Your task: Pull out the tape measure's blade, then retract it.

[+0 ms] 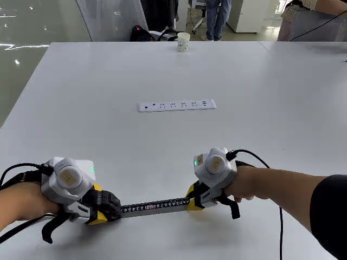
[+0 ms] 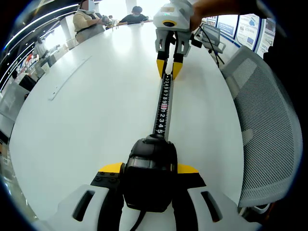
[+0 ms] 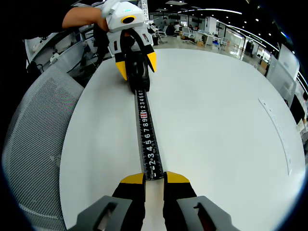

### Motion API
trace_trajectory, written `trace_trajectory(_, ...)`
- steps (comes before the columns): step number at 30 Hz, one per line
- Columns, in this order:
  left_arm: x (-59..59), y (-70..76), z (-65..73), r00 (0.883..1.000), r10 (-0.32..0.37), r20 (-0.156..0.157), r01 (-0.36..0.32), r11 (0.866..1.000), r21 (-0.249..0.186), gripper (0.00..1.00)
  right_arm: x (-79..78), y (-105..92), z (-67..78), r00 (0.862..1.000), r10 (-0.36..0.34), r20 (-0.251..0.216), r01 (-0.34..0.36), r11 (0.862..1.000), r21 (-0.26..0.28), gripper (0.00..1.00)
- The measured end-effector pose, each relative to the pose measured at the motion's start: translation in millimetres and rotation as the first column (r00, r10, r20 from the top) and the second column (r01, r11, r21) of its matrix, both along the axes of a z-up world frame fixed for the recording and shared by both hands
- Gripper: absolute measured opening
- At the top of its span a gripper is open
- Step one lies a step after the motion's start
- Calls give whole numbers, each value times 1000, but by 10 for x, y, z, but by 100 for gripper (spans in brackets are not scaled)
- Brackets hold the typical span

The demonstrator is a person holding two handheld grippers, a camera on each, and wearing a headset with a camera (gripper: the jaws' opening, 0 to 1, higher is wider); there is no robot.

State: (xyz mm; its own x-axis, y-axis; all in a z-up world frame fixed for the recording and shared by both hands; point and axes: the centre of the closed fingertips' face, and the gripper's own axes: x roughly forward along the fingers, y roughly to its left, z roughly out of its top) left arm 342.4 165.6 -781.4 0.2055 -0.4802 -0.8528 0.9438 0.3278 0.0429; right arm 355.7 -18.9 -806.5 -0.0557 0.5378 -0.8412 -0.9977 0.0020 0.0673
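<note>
In the head view the left gripper [image 1: 103, 205] covers much of the tape measure's case [image 1: 111, 205], so its markings cannot be told. At the far end of the blade [image 1: 154, 206] from the case, the tip is hidden between the closed jaws of the right gripper [image 1: 194, 201]. The blade's figures are too small to read there. Far beyond the case, a paper cup [image 1: 184, 41] bears an unreadable print, and a standing person [image 1: 217, 19] is cut off by the top edge.

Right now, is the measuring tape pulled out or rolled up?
Pulled out: the numbered blade stretches from the black case in the left gripper to the right gripper pinching its end.
</note>
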Motion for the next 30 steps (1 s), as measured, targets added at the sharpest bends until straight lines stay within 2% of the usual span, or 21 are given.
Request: trace_trajectory(30, 3, 6, -9, 1000, 3, -1, -3, 1000, -2, 33, 31, -168, -9, 1000, -15, -3, 15, 1000, -10, 9)
